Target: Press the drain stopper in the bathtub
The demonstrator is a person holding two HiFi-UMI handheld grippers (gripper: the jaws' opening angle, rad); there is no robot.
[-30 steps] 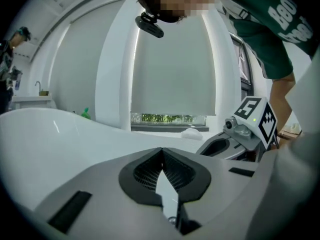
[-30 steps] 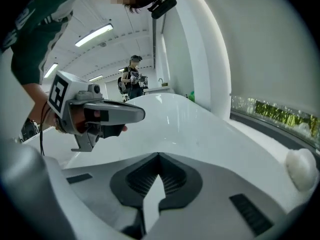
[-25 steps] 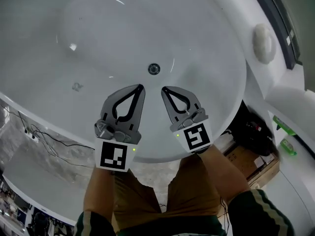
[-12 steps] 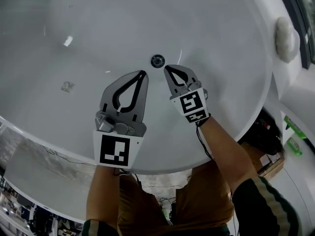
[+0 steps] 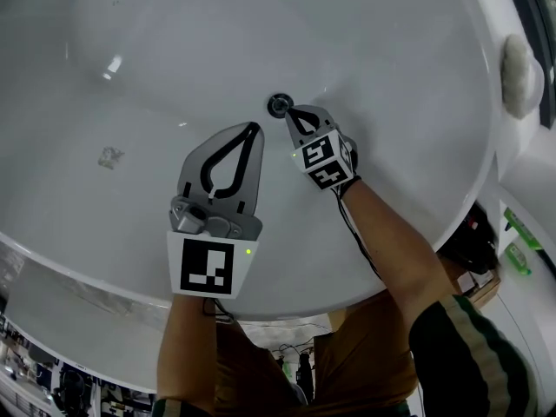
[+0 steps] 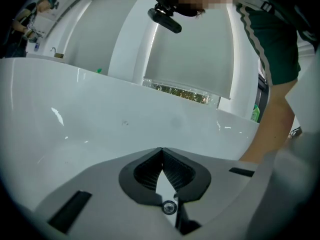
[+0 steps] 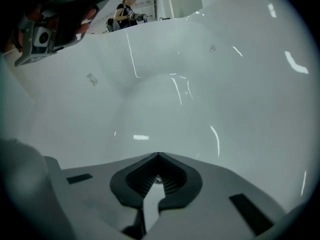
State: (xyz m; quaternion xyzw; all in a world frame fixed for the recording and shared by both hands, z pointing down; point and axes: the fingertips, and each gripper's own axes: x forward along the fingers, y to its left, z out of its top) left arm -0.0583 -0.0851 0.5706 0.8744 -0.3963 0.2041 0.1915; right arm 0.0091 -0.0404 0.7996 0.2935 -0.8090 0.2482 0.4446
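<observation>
The round dark drain stopper sits in the floor of the white bathtub. My right gripper is shut, its tip right beside the stopper's lower right edge; I cannot tell whether it touches. In the right gripper view the closed jaws point at the white tub wall, with a bit of the stopper showing through the gap behind the tips. My left gripper is also shut and empty, held above the tub floor, left of and nearer than the stopper. The left gripper view shows its joined tips before the tub's far wall.
A white round knob sits on the tub's rim at the right. A small grey mark lies on the tub floor at the left. Beyond the near rim are cables and boxes on the ground.
My right gripper has reached forward and down into the tub, from near the front rim to the stopper's edge. The left gripper has stayed about where it was.
</observation>
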